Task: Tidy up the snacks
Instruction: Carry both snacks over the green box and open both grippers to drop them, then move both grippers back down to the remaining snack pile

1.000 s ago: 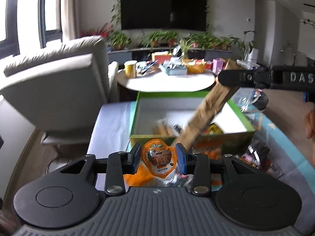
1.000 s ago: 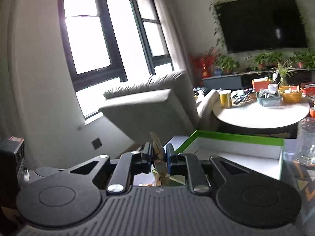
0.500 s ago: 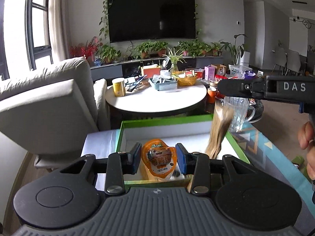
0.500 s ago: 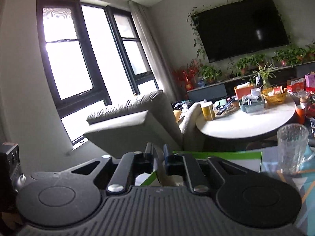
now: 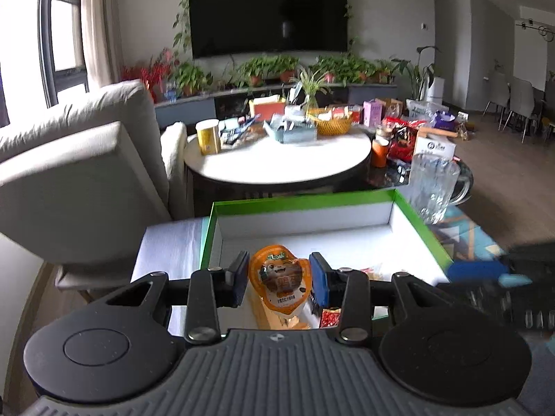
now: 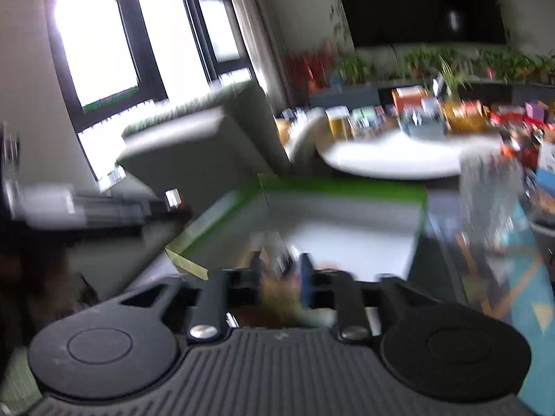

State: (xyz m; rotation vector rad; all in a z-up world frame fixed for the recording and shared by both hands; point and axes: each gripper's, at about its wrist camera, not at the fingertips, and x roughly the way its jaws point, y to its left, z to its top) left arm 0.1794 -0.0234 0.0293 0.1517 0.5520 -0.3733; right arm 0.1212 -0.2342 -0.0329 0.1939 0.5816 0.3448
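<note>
Blurred frame. Right tool (image 6: 280,279) bottom centre, jaws opening, brownish smear btwn them; green-rimmed box (image 6: 341,187) centre; glass mug (image 6: 491,201) right.

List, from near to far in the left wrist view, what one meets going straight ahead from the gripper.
Left gripper → orange pouch → green box → round table → basket → plants → TV.
</note>
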